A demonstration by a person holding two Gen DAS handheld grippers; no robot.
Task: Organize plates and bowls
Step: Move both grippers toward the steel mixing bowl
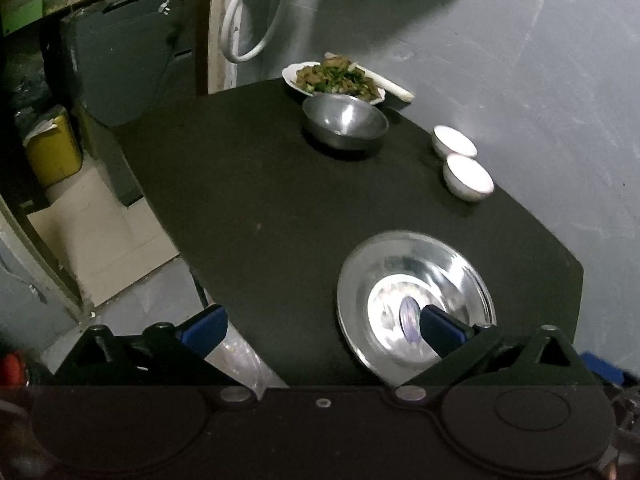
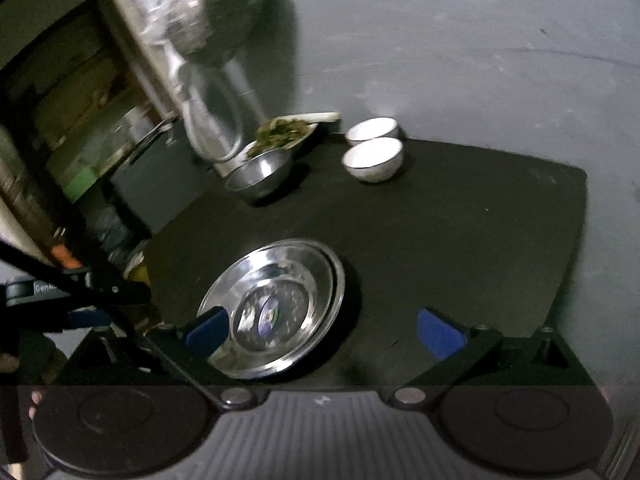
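Looking through the left wrist, my left tool [image 1: 320, 330] gapes wide, empty, its right finger over the steel plate [image 1: 416, 304] at five o'clock. Through the right wrist, my right tool [image 2: 322, 334] is equally wide and empty; I'd straddle the rim squarely.

Hardly any writing can be read. In the right wrist view, at about nine o'clock, a black clamp-like part [image 2: 24, 290] bears pale embossed letters that look like "Conn…", the rest cut off and blurred. A round sticker [image 2: 269, 315] at the centre of the steel plate [image 2: 320, 264], near six o'clock, shows coloured print too small to read.
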